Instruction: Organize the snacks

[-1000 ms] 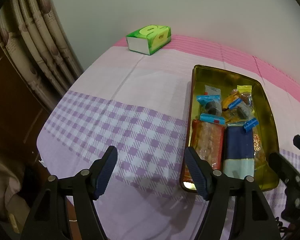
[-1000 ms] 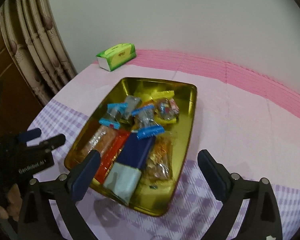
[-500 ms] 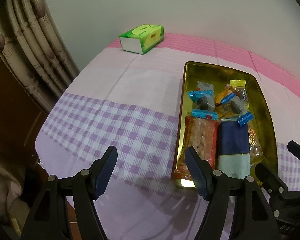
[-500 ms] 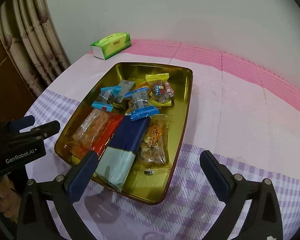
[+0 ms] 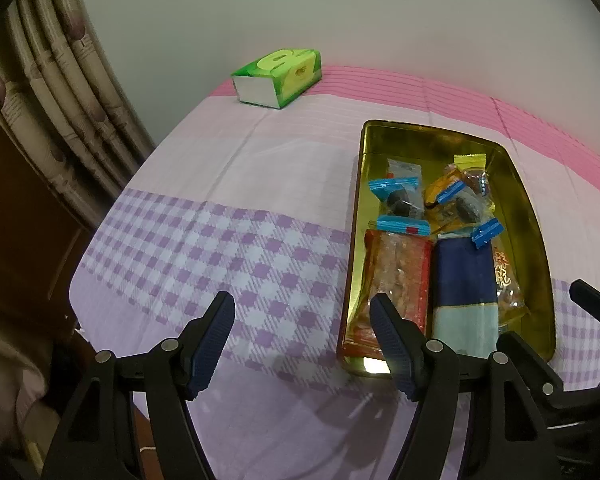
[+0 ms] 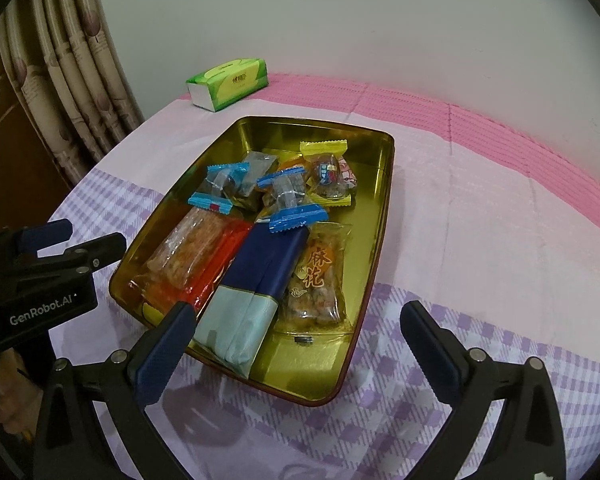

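Snacks in the gold tin tray, on the checked tablecloth.
We judge the navy-and-pale-blue packet light, crinkly and slippery, best pinched across its near end; the clear twist-snack bag is fragile. Our left gripper and right gripper gape wide, empty. Since a second ago, both views have pulled back slightly; nothing in the tray moved.

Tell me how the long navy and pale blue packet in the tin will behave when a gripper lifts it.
The navy and pale blue packet looks like soft folded wrap, so it will probably sag if gripped at one end. Its surface seems smooth, perhaps slippery. A blue-ended candy lies on its far end and may slide off inside the gold tin.
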`<state>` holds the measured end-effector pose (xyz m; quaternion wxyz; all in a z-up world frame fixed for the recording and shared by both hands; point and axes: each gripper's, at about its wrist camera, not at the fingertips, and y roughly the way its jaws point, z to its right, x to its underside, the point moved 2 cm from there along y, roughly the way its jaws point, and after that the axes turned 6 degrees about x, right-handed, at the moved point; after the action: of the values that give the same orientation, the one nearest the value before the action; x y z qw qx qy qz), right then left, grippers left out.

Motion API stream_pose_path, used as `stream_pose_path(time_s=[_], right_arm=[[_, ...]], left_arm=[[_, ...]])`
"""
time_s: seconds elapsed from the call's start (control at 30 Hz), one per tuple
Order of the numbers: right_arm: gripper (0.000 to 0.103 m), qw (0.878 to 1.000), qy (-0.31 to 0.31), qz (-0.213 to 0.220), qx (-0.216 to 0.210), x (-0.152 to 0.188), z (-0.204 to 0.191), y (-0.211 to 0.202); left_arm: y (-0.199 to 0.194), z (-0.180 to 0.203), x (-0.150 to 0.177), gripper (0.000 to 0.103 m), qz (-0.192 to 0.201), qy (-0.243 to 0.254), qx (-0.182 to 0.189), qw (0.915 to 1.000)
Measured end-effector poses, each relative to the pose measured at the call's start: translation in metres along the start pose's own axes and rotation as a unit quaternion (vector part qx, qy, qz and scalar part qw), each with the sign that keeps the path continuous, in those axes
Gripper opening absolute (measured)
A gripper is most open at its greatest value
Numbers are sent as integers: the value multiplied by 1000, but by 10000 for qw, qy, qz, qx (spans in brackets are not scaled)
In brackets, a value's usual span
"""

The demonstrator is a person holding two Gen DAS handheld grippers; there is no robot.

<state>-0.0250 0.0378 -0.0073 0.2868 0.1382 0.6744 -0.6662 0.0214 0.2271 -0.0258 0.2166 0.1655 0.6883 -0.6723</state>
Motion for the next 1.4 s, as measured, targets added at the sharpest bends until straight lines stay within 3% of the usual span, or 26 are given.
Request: stream_pose_path(time_s=[1.4], right_arm=[[101, 9998, 107, -147, -44, 4, 2, 7]], left_arm=[[0, 7, 1, 70, 39, 239, -18, 9997]])
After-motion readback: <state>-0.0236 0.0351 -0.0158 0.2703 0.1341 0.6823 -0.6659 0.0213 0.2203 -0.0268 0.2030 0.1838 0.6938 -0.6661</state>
